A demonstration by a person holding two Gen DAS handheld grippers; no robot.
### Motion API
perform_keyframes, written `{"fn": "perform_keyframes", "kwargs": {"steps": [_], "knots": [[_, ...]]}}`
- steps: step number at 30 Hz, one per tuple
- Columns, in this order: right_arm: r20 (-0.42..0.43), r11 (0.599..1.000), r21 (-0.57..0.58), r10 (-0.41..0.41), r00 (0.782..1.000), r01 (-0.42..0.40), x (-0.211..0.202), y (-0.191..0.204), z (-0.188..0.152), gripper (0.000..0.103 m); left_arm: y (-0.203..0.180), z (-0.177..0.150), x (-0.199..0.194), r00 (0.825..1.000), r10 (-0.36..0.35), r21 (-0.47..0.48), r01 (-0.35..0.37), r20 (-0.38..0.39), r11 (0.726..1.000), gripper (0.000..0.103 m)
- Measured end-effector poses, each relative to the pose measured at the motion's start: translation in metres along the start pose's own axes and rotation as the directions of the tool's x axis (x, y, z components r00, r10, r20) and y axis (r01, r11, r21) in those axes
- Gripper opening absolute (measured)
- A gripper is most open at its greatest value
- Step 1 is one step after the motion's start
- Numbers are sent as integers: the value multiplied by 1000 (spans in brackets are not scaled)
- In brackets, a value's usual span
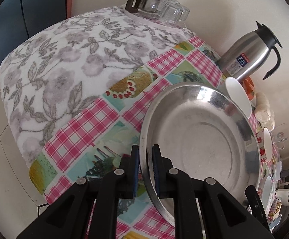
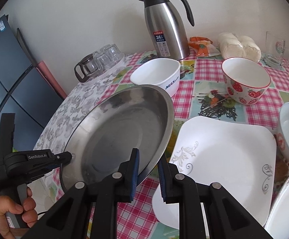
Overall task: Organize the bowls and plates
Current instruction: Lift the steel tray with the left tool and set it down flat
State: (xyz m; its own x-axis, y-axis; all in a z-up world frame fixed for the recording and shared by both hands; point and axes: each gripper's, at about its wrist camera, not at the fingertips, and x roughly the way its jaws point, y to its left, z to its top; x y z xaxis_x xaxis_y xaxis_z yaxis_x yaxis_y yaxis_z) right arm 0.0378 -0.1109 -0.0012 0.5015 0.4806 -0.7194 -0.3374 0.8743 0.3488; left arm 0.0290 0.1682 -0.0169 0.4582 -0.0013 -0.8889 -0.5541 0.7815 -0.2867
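desk (image 2: 220, 91): checked cloth, pretty crowded
steel plate (image 2: 120, 131): tilted, lifted off the desk, pinched on both sides
square plate (image 2: 224, 159): flat, right next to the steel one
strawberry bowl (image 2: 246, 83): further back, white bowl (image 2: 156, 73) beside it
left claw (image 1: 145, 157): clamped on the steel plate's rim
right claw (image 2: 148, 167): pinching the opposite rim

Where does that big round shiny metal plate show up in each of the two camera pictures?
Left wrist view: the round stainless-steel plate fills the lower right, tilted, its near rim between that gripper's fingers.
Right wrist view: the same plate sits centre-left, tilted, its right rim between the front fingers.
Shared landmark: the steel thermos jug with black handle, beyond the plate by the wall.
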Motion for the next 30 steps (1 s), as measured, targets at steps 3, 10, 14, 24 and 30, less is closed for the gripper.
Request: {"fn": "perform_keyframes", "kwargs": {"steps": [3,10,14,24,30], "knots": [[22,1000,-1,6,1000,-6,-10,-8,2,19,-11,-3,-8,1000,-8,23,7,28,1000,13],[57,1000,7,5,998,-5,-31,-31,7,19,-38,-17,-15,999,-25,67,22,46,997,13],[69,1000,21,-5,998,4,-42,-45,7,19,-56,-26,-17,998,-28,97,23,47,995,13],[87,997,76,-33,996,27,-63,-88,2,19,-96,-51,-18,999,-39,179,32,35,983,13],[99,992,115,-64,993,52,-74,-112,-1,19,-120,-69,-16,999,-45,246,40,16,968,14]]}}
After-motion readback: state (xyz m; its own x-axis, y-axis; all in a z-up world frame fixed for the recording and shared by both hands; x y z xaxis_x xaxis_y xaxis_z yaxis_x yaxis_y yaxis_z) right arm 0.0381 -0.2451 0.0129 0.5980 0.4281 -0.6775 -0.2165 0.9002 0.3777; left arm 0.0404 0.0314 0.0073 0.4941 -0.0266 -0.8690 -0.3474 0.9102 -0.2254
